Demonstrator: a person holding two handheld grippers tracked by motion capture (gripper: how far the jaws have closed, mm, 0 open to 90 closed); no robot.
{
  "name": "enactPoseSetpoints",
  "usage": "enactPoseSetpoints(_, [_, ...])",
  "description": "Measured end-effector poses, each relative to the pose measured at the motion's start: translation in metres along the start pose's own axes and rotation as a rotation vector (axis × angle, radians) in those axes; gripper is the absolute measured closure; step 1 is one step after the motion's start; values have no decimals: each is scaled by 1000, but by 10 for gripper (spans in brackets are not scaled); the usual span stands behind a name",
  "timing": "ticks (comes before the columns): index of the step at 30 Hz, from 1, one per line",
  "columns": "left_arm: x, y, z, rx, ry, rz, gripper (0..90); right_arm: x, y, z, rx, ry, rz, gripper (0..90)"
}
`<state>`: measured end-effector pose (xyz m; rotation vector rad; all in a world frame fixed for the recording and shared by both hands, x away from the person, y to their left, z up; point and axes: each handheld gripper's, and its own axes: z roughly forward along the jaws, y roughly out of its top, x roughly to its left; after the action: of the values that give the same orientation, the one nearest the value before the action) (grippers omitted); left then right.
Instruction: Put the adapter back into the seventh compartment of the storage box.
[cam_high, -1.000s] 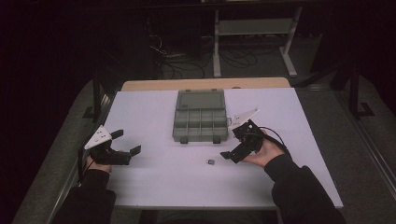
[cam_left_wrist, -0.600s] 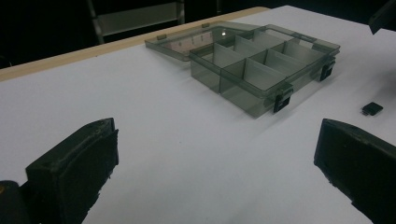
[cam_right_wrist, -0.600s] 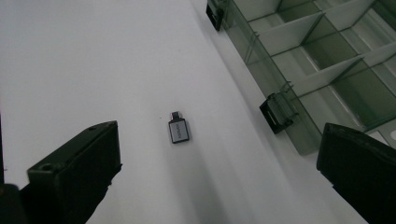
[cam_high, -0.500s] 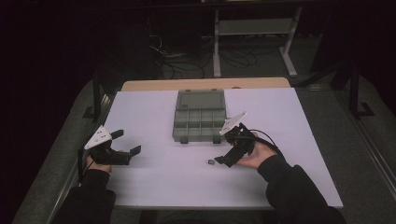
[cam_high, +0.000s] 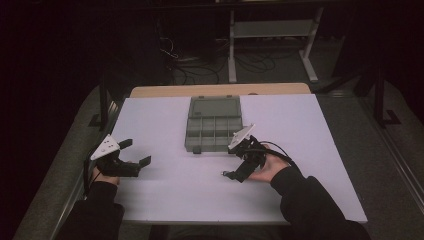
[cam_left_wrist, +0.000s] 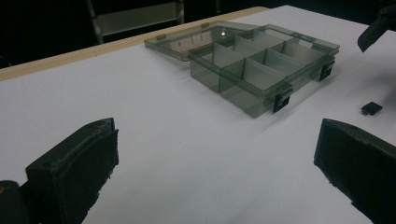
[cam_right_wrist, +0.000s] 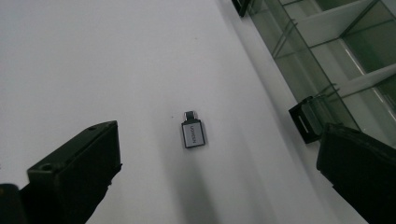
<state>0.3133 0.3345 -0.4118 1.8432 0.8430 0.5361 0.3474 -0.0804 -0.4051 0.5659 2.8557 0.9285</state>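
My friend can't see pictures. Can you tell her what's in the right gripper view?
A small grey adapter lies flat on the white table, between the right gripper's two open black fingers, touching neither. An open, clear compartment box sits at the upper right.

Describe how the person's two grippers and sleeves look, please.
Both the left gripper and the right gripper are black, each with two thick, blocky jaws and a pale grey three-cornered plate on top. A black cable loops from the right one. The person's sleeves are dark and long, reaching the wrists.
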Motion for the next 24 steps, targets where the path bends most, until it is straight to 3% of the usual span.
enactPoseSetpoints(24, [0, 0, 0, 0, -1, 1, 0, 3, 2, 27, 59, 31, -27, 0])
